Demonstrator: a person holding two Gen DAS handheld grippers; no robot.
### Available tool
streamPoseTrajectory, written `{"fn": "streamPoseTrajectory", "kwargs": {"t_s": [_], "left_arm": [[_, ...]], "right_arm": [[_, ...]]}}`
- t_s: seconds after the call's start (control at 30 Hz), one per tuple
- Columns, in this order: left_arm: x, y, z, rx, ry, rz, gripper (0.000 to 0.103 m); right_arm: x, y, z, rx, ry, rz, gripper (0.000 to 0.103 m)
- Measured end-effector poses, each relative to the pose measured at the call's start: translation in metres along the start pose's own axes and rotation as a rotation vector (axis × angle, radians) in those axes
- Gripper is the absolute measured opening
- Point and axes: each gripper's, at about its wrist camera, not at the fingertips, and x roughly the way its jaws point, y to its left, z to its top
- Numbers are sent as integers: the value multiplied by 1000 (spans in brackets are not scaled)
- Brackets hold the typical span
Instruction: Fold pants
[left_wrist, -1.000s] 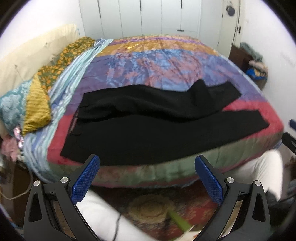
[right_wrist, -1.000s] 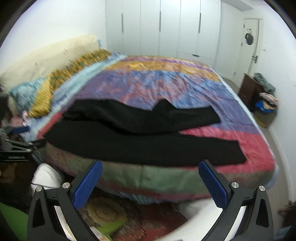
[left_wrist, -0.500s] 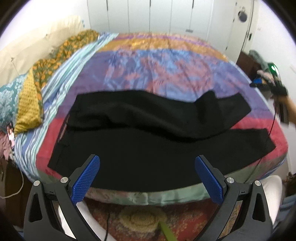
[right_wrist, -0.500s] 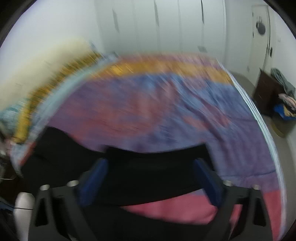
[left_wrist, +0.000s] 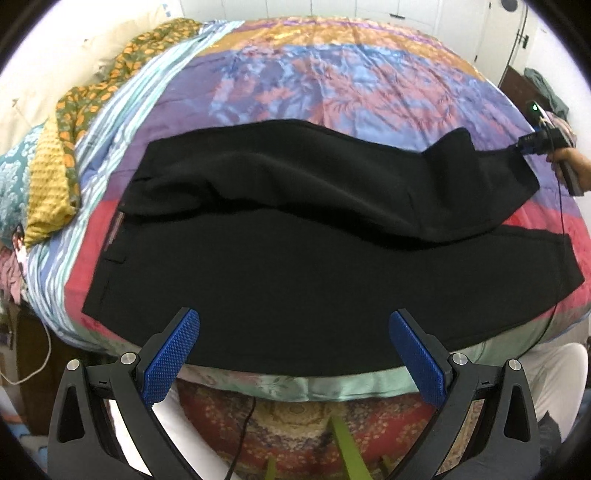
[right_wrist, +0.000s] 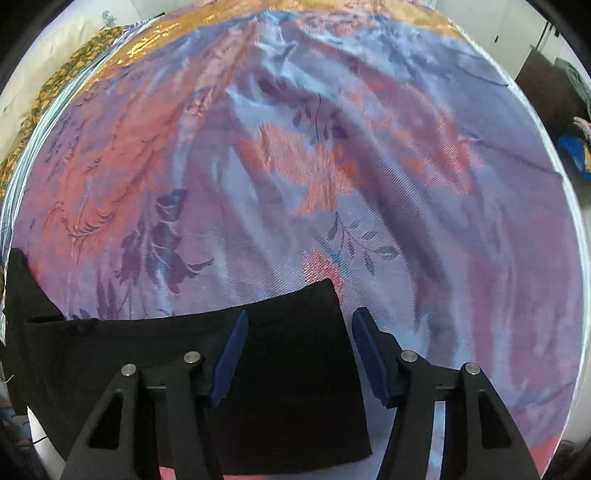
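Note:
Black pants (left_wrist: 295, 236) lie spread across the colourful bedspread (left_wrist: 332, 74), waist to the left, legs to the right, the far leg rumpled over the near one. My left gripper (left_wrist: 295, 347) is open and empty, hovering over the pants' near edge. My right gripper (right_wrist: 299, 347) is open, low over the hem corner of the far leg (right_wrist: 288, 369), with that corner lying between its two fingers. The right gripper also shows in the left wrist view (left_wrist: 539, 142) at the far right, at the far leg's end.
Pillows and a yellow patterned cloth (left_wrist: 55, 166) lie at the bed's left end. A patterned rug (left_wrist: 295, 424) lies on the floor below the near bed edge. A dark dresser with clothes (right_wrist: 554, 85) stands at the right wall.
Both grippers moved forward over the bed. The right gripper dropped low to the far leg's hem and its jaws narrowed. The left gripper came closer to the near edge.

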Motion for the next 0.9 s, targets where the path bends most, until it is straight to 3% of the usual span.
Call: {"fn": "streamPoseTrajectory", "kwargs": {"t_s": [0.03, 0.1, 0.17, 0.27, 0.3, 0.37, 0.4, 0.5, 0.67, 0.77, 0.8, 0.87, 0.9], "left_arm": [[1, -3, 1, 7, 0, -2, 102], [1, -7, 4, 29, -12, 11, 102], [-1, -6, 12, 37, -39, 32, 102], [1, 7, 27, -16, -65, 33, 102], [2, 10, 31, -34, -68, 31, 102], [5, 20, 37, -68, -87, 34, 102], [7, 26, 40, -82, -97, 44, 102], [21, 44, 47, -134, -84, 57, 102], [37, 65, 50, -207, -96, 20, 102], [46, 70, 57, -216, -82, 20, 102], [46, 72, 57, -227, -85, 15, 102], [43, 77, 54, -247, -97, 4, 102], [43, 78, 50, -251, -101, 2, 102]], "right_arm": [[-2, 2, 1, -26, -2, -30, 8], [-20, 3, 7, -69, -53, -101, 7], [-53, -6, 15, -70, -157, -166, 7], [-102, -38, 19, 9, -318, -360, 8], [-107, -43, 16, 44, -322, -399, 13], [-102, -57, 12, 96, -257, -413, 38], [-97, -60, 6, 101, -233, -413, 59], [-95, -39, -12, 59, -267, -408, 63], [-72, 79, 1, -129, -261, -83, 63], [-49, 189, 19, -266, -189, 238, 63], [-39, 228, 25, -283, -147, 404, 63], [-5, 303, 33, -229, 46, 752, 63], [13, 328, 33, -199, 129, 822, 63]]}}
